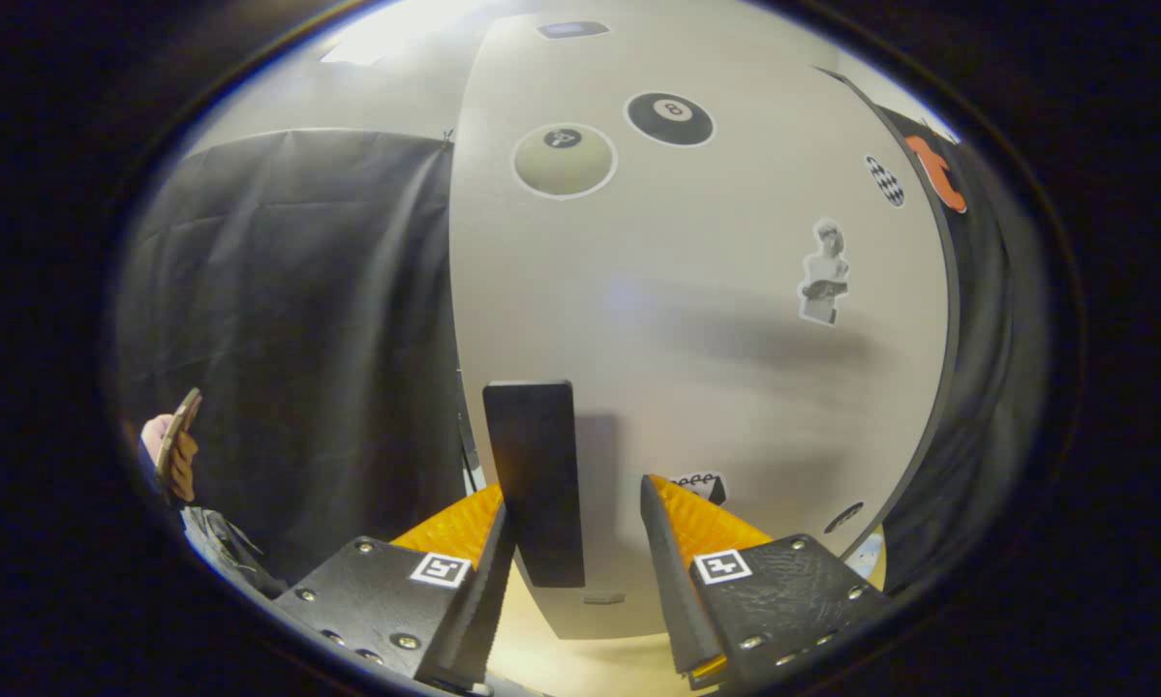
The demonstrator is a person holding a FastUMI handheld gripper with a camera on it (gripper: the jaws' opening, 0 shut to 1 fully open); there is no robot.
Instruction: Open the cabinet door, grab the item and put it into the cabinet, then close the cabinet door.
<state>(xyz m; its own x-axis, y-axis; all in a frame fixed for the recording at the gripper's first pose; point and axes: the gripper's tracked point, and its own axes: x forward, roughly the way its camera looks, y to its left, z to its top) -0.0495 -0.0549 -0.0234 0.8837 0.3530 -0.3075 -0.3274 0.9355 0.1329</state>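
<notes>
Close up against a pale cabinet door dotted with stickers: a black eight-ball, a pale ball, a small bust figure, a checkered patch near the door's right edge. Near the door's lower left edge, a dark upright handle. Gripper spread fairly wide around that handle: left finger touching or just beside the handle's left side, right finger standing apart from it, so no grip from both sides. Left of the door, black cloth wall; at its lower left, a person's hand holding a thin flat thing. Item to be stored: cannot tell where.
</notes>
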